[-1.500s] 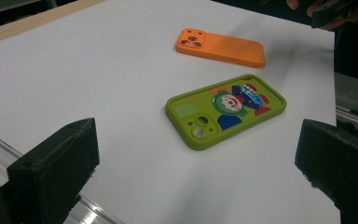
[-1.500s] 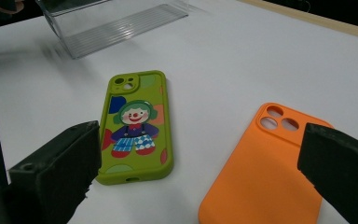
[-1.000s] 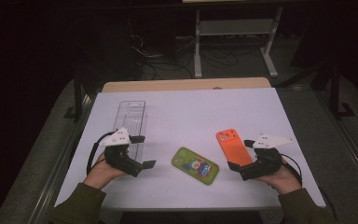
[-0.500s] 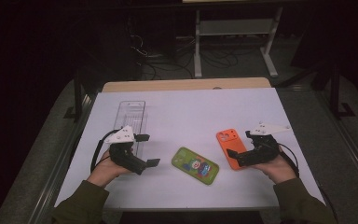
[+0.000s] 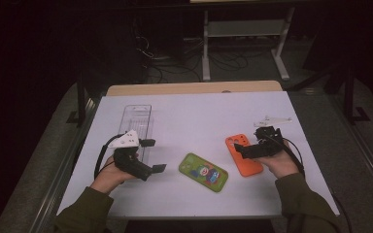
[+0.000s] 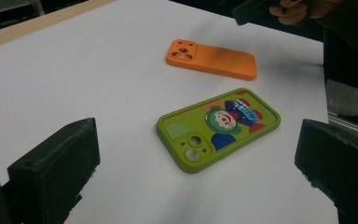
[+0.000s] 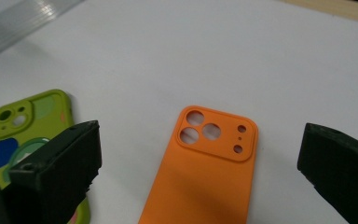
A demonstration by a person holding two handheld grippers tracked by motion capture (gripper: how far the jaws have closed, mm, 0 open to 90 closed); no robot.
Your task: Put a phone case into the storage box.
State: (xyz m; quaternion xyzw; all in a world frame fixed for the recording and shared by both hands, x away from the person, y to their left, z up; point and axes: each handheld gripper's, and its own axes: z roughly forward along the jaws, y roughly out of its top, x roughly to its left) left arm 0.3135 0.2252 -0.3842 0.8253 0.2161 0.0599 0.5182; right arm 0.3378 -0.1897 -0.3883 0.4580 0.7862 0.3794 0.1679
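Two phone cases lie back-up on the white table (image 5: pixel 199 116). The orange case (image 5: pixel 249 167) is on the right and the green cartoon-printed case (image 5: pixel 204 172) sits in the middle. My right gripper (image 5: pixel 240 149) hovers open over the orange case (image 7: pixel 209 168), its jaws standing to either side of the camera end. My left gripper (image 5: pixel 153 155) is open to the left of the green case (image 6: pixel 219 128), pointing at it without touching. The orange case (image 6: pixel 212 58) lies beyond it. Nothing is held between either pair of jaws.
A clear plastic tray (image 5: pixel 138 119) lies at the back left of the table, just beyond the left gripper. A wooden strip (image 5: pixel 194 88) runs along the table's far edge. A metal rail (image 7: pixel 23 23) borders the table's side. Dark floor and a shelf frame lie beyond.
My right gripper has moved forward and to the left, from beside the orange case to over it. The left gripper has barely shifted. Both cases lie where they were.
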